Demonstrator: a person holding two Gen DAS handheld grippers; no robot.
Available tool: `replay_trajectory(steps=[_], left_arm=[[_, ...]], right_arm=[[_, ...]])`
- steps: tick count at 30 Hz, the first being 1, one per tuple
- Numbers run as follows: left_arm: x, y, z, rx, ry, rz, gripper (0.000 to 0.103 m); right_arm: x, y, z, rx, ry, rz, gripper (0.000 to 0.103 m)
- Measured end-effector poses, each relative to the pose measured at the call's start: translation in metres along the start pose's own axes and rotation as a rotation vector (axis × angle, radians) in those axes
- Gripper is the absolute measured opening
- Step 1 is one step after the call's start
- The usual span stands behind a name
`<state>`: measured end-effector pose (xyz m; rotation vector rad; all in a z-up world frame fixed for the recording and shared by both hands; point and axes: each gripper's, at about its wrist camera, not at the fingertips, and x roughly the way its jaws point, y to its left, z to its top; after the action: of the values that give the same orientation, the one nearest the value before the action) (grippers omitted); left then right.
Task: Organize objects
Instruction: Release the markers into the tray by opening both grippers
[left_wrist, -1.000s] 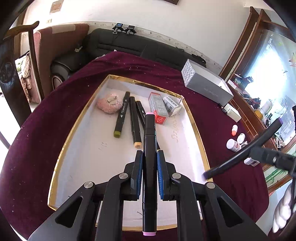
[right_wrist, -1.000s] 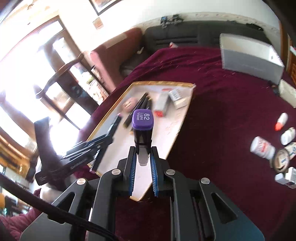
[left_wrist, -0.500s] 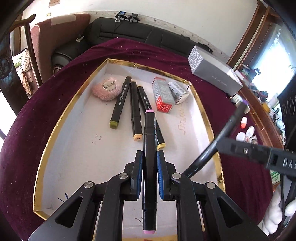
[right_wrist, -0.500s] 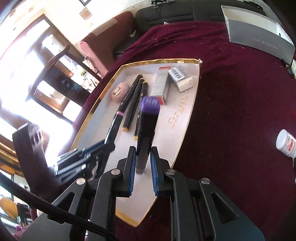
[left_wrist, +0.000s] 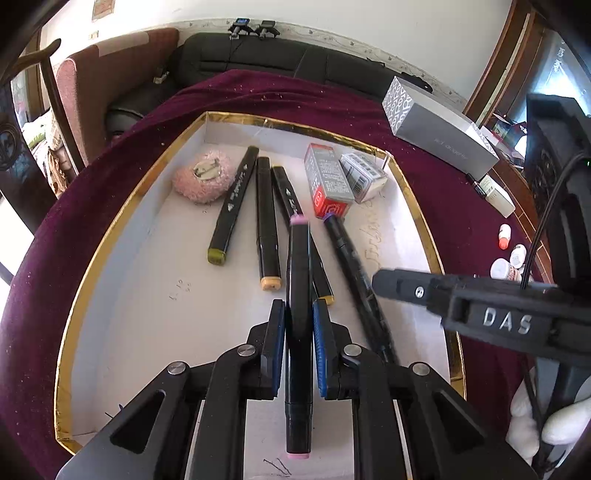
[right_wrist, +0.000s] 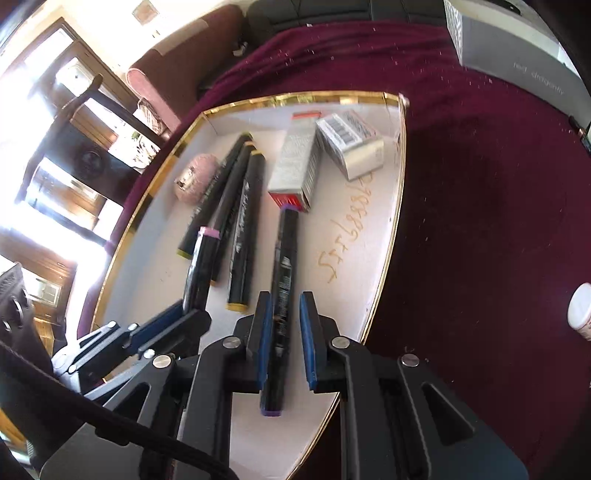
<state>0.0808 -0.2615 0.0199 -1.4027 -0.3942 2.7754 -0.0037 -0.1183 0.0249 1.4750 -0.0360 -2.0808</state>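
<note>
You have a marker in each of your tongs right now. Your left tongs (left_wrist: 299, 332) are squeezed tight on the pink-capped marker (left_wrist: 298, 332), and it hangs low over the middle of the gold-rimmed tray (left_wrist: 110, 236). Your right tongs (right_wrist: 282, 332) are closed on the purple-capped marker (right_wrist: 281, 295), and its far tip is right up by the red-and-grey box (right_wrist: 293, 166) (I cannot tell if the tip is touching the tray floor or the box yet). A good part of the tidying looks done. Three markers (left_wrist: 267, 221) already lie side by side in the tray, next to the fluffy pink puff (left_wrist: 203, 179). The red-and-grey box and a small white box (left_wrist: 364, 177) sit close together near the far right corner. So the tray is filling up nicely. What is left for you, I think, is to lay these two markers down beside the other three and let go. Then there is more waiting outside the tray. On the dark red cloth of the counter (left_wrist: 92, 192) you can see a long grey box (left_wrist: 439, 133) and some little white bottles (left_wrist: 508, 254) over on the right. Those may need to go in too, so you are likely about halfway, not near the end.
</note>
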Motion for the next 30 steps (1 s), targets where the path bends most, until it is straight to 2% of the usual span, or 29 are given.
replay_trajectory(steps=[7, 9, 10, 11, 13, 15, 17, 19, 22, 25, 27, 30], left_arm=[[-0.014, 0.000, 0.001, -0.005, -0.065, 0.012, 0.013], [-0.021, 0.002, 0.001, -0.020, -0.090, 0.018, 0.020], [-0.026, 0.003, 0.001, -0.027, -0.106, 0.025, 0.028], [-0.032, 0.004, 0.001, -0.033, -0.123, 0.034, 0.038], [-0.043, 0.004, 0.001, -0.044, -0.161, 0.049, 0.046], [-0.054, 0.003, -0.001, -0.045, -0.200, 0.061, 0.049], [-0.061, 0.000, -0.001, -0.048, -0.222, 0.078, 0.051], [-0.070, -0.005, -0.002, -0.048, -0.244, 0.091, 0.053], [-0.083, -0.017, -0.003, -0.017, -0.289, 0.131, 0.054], [-0.095, -0.031, -0.006, 0.026, -0.332, 0.169, 0.056], [-0.101, -0.039, -0.008, 0.050, -0.355, 0.187, 0.061], [-0.107, -0.049, -0.010, 0.084, -0.376, 0.203, 0.062]], right_arm=[[-0.003, 0.006, -0.007, -0.021, 0.006, -0.011, 0.014], [-0.006, 0.006, -0.009, -0.010, -0.006, 0.009, 0.014], [-0.008, 0.005, -0.010, -0.004, -0.016, 0.016, 0.015], [-0.012, 0.004, -0.011, 0.002, -0.028, 0.022, 0.019], [-0.021, 0.002, -0.013, 0.020, -0.060, 0.028, 0.028], [-0.031, 0.001, -0.018, 0.027, -0.106, 0.029, 0.037], [-0.044, 0.000, -0.024, 0.028, -0.160, 0.016, 0.053], [-0.055, -0.002, -0.029, 0.038, -0.211, 0.008, 0.060], [-0.066, -0.004, -0.035, 0.049, -0.256, 0.004, 0.061], [-0.068, -0.003, -0.038, 0.050, -0.276, -0.010, 0.063], [-0.071, -0.004, -0.041, 0.052, -0.285, -0.017, 0.067], [-0.074, -0.006, -0.048, 0.057, -0.292, -0.011, 0.067]])
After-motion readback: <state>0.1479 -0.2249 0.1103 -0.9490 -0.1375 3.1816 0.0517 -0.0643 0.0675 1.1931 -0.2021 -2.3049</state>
